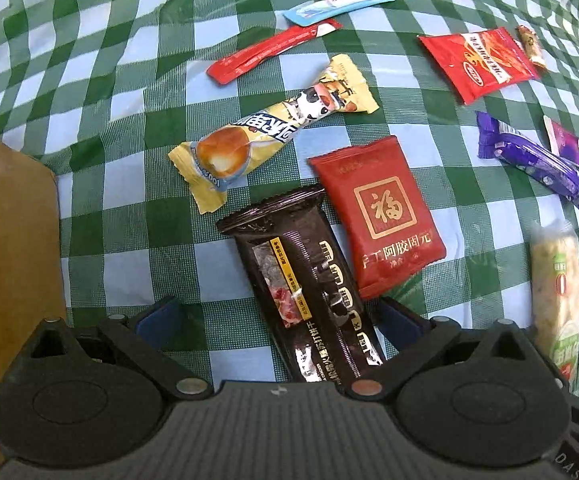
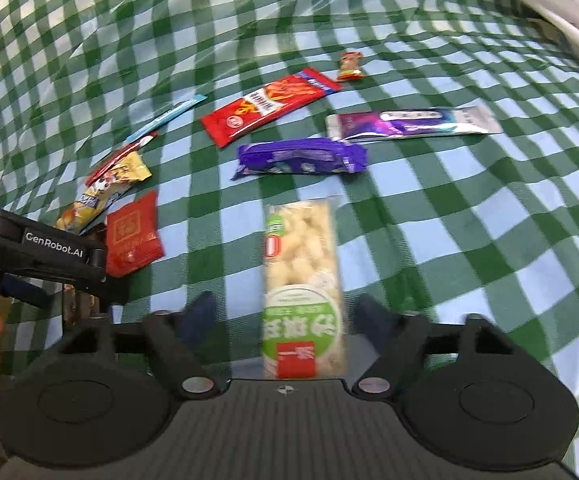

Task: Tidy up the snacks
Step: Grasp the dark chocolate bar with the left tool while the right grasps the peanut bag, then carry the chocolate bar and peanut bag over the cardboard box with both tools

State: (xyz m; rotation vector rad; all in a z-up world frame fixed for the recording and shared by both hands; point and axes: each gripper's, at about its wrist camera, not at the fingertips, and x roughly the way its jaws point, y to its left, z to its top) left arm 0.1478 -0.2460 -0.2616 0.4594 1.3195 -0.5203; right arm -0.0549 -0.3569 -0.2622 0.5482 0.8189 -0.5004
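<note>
Now the dark glossy snack bar [image 1: 309, 292] lies between the left gripper's [image 1: 277, 320] wide-open, empty jaws.

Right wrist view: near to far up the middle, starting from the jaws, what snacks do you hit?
Right gripper open around the white-and-green snack bar → purple wrapped bar → red flat packet → small red-and-gold candy, all on the green checked cloth.
</note>
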